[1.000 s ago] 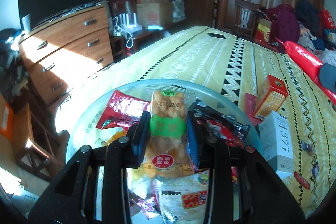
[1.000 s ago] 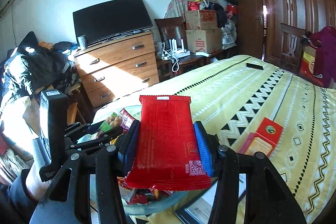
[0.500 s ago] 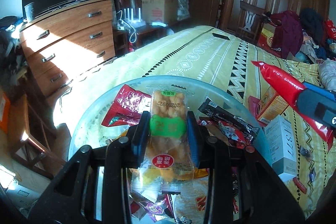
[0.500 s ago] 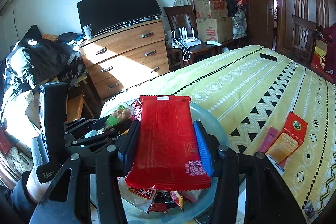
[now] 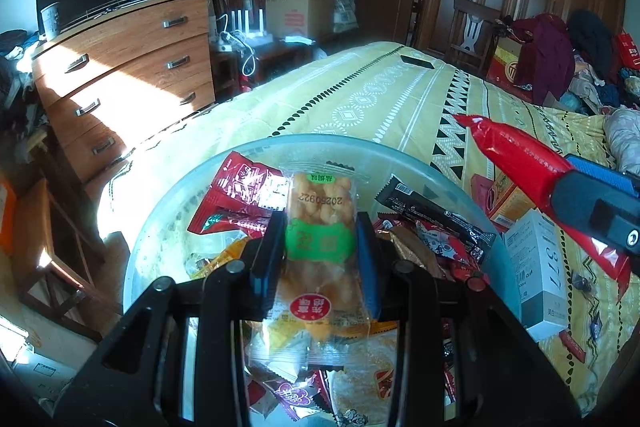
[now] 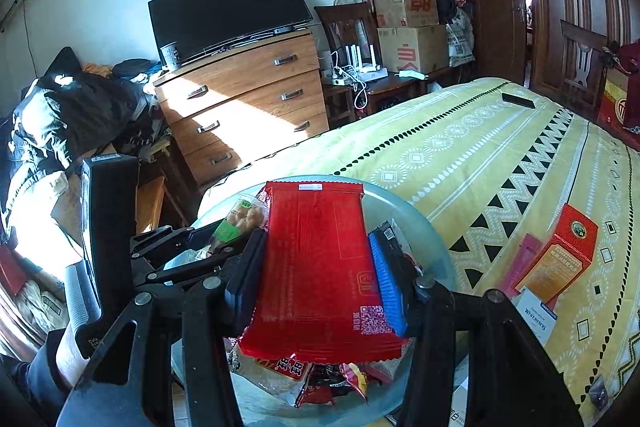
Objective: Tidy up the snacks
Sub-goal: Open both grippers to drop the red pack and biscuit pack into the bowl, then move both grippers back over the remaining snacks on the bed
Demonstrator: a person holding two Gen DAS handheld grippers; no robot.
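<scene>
Left wrist view: the left gripper [image 5: 320, 247] is clamped on a clear packet of golden puffed snacks [image 5: 322, 227] with a green band, its two pads pressing the packet's sides. The packet hangs above a wide glass bowl [image 5: 420, 163] that sits at the edge of a bed with a yellow patterned bedspread [image 5: 380, 103]. Inside the bowl lie mixed wrappers, among them a red sachet [image 5: 240, 187] to the left and a long black bar [image 5: 436, 215] to the right. At the right edge the right gripper [image 5: 560, 183] reaches in, carrying a flat red packet [image 5: 516, 151]. A white box [image 5: 538, 275] lies on the bedspread just beside the bowl.

Right wrist view: the right gripper [image 6: 318, 267] has its jaws partly apart, gripping the flat red packet [image 6: 318, 259] by both long edges, printed code facing up, over the bowl [image 6: 432, 247]. The left gripper [image 6: 224, 239] shows at left with the puffed-snack packet [image 6: 240, 219] also over the bowl. An orange box [image 6: 560, 259] lies on the bedspread to the right. A wooden dresser [image 6: 248, 95] with a television [image 6: 228, 15] stands behind.
</scene>
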